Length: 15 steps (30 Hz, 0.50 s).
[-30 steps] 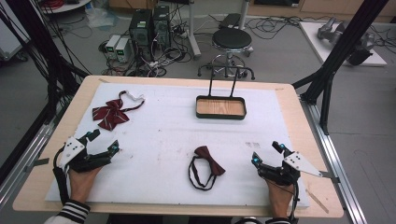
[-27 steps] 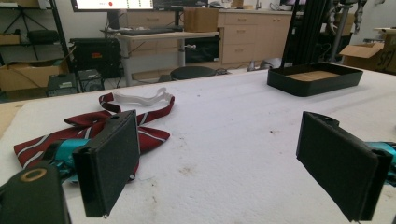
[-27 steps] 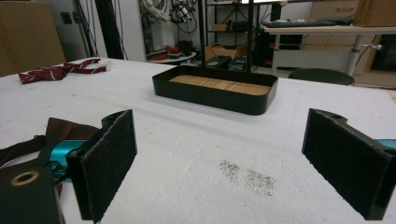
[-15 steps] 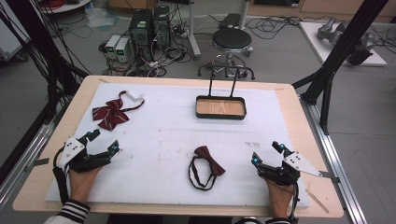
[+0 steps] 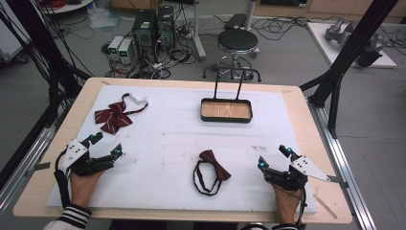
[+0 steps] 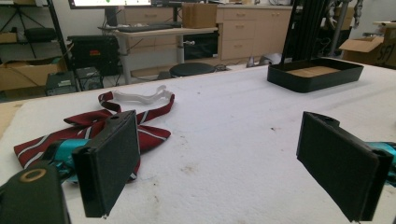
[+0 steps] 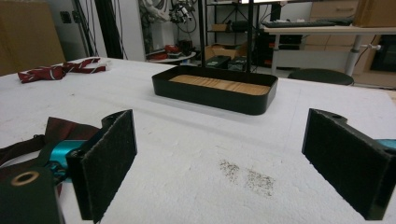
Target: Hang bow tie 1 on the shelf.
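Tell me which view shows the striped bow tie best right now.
The high view: the striped bow tie lies whole and unobstructed at the pad's far left. The left gripper view has it close, but that tool's jaw covers part of it. The right gripper view shows it small and far off.

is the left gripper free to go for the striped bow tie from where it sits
Probably yes. The left gripper is open and empty, and the striped bow tie lies just ahead of it on the white mat, with only bare mat between them.

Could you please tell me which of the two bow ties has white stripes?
The striped bow tie at the far left with the white strap; the plain maroon bow tie near the front has none.
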### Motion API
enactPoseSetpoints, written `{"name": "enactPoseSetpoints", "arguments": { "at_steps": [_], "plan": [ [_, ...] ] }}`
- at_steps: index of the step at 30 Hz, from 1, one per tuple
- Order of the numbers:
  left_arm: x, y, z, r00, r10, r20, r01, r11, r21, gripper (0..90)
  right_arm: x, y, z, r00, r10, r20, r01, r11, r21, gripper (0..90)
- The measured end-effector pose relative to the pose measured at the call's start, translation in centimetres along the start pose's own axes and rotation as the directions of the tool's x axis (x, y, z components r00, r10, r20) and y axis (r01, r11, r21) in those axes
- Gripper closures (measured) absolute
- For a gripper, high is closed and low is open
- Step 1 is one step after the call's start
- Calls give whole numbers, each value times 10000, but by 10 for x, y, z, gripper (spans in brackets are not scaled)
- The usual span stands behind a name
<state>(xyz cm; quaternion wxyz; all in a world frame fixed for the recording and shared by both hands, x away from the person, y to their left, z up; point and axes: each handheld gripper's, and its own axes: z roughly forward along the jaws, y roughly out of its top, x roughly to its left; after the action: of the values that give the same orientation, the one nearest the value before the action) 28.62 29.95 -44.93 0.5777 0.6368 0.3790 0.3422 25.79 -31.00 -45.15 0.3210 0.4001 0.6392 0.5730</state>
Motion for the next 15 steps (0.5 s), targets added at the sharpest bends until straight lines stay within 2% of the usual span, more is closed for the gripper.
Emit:
{"name": "enactPoseSetpoints", "arguments": {
  "at_steps": [10,15],
  "plan": [
    [8,21,4,9994,299,-188,-294,9992,256,136,0,0,0,10000,39,-16,-39,10000,42,93],
    [14,35,11,9974,652,-310,-614,9920,1105,137,0,0,0,10000,32,-4,-32,10000,7,93]
  ]
}}
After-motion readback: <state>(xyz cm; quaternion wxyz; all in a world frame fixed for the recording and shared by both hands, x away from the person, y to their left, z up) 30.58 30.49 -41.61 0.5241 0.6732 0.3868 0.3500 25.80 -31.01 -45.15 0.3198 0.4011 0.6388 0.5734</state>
